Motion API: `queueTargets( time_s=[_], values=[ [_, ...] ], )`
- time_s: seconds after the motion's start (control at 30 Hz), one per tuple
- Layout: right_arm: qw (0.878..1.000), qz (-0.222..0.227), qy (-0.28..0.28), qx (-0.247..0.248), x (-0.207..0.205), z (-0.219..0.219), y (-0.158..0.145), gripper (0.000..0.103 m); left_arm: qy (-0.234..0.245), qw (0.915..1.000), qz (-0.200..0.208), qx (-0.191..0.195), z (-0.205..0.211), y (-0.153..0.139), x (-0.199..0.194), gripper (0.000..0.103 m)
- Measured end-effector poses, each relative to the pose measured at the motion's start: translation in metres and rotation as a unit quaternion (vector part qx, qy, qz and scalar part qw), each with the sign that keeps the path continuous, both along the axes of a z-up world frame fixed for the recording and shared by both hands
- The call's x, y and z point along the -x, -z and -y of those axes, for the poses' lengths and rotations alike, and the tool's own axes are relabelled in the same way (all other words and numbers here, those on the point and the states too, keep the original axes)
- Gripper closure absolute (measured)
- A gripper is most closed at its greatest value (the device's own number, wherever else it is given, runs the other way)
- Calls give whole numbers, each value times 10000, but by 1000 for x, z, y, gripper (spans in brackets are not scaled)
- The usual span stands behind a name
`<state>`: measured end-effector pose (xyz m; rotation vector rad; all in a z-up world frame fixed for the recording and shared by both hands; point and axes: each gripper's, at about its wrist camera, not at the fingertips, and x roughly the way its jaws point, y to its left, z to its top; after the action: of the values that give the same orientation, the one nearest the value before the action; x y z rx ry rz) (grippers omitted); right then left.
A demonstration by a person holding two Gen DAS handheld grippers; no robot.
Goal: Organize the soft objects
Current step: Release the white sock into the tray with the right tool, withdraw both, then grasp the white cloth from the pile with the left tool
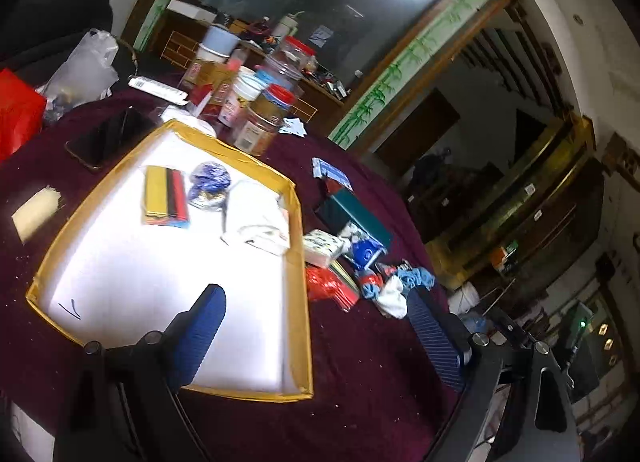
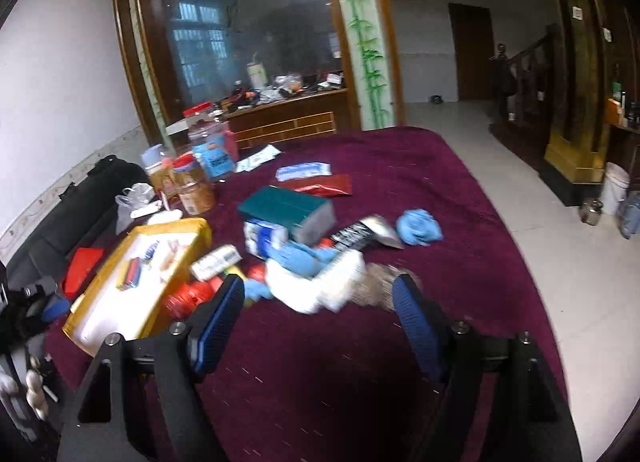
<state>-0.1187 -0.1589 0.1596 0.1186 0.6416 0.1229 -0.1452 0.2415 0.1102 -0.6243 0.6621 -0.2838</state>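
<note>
White cloth (image 2: 320, 286) heaped on the maroon tabletop (image 2: 440, 182) beside the yellow-rimmed tray (image 2: 100, 314), tangled with blue gloves (image 2: 300, 258) — light, limp, apt to drape and snag neighbours. Take hold at the thickest bunched fold, not a loose edge. Left tongs (image 1: 316, 326) wide apart, empty, over the tray corner; right tongs (image 2: 320, 314) spread, nothing gripped — cloth just ahead

Left gripper (image 1: 316, 326) and right gripper (image 2: 320, 314) hold fingers spread, empty.
</note>
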Motion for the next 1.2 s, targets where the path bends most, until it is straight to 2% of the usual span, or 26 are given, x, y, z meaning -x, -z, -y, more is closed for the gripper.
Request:
queueTargets(
  time_s=[0.2, 0.27, 0.37, 0.47, 0.67, 0.8, 0.9, 0.97, 1.1, 1.2],
  values=[
    [9988, 206, 182, 417, 18, 18, 9, 24, 81, 9993, 40, -360, 31, -7, 3, 9],
    [9984, 284, 264, 406, 21, 23, 10, 23, 118, 9988, 63, -467, 37, -10, 2, 9],
    [9979, 350, 504, 228, 15, 37, 12, 17, 123, 9962, 144, -849, 49, -15, 3, 9],
    [9967, 358, 731, 41, -9, 50, 21, 10, 234, 9942, 113, -1043, 58, -13, -1, 9],
    [9953, 13, 953, -162, -73, 65, 61, 10, 596, 9921, -190, -1088, 90, 2, -17, 9],
    [9942, -125, 1019, -307, -85, 74, 77, 10, 897, 9860, -336, -1363, 123, 7, -27, 9],
    [9933, 45, 1101, -345, -80, 82, 75, 10, 1157, 9799, -351, -1585, 149, 7, -40, 9],
    [9930, -140, 1085, -446, -84, 86, 81, 10, 1310, 9756, -367, -1723, 167, 10, -53, 9],
    [9923, -310, 1022, -621, -88, 89, 86, 10, 1488, 9688, -550, -1907, 200, 29, -89, 9],
    [9924, -353, 969, -675, -88, 89, 88, 10, 1696, 9590, -576, -2197, 228, 41, -111, 9]
  ],
)
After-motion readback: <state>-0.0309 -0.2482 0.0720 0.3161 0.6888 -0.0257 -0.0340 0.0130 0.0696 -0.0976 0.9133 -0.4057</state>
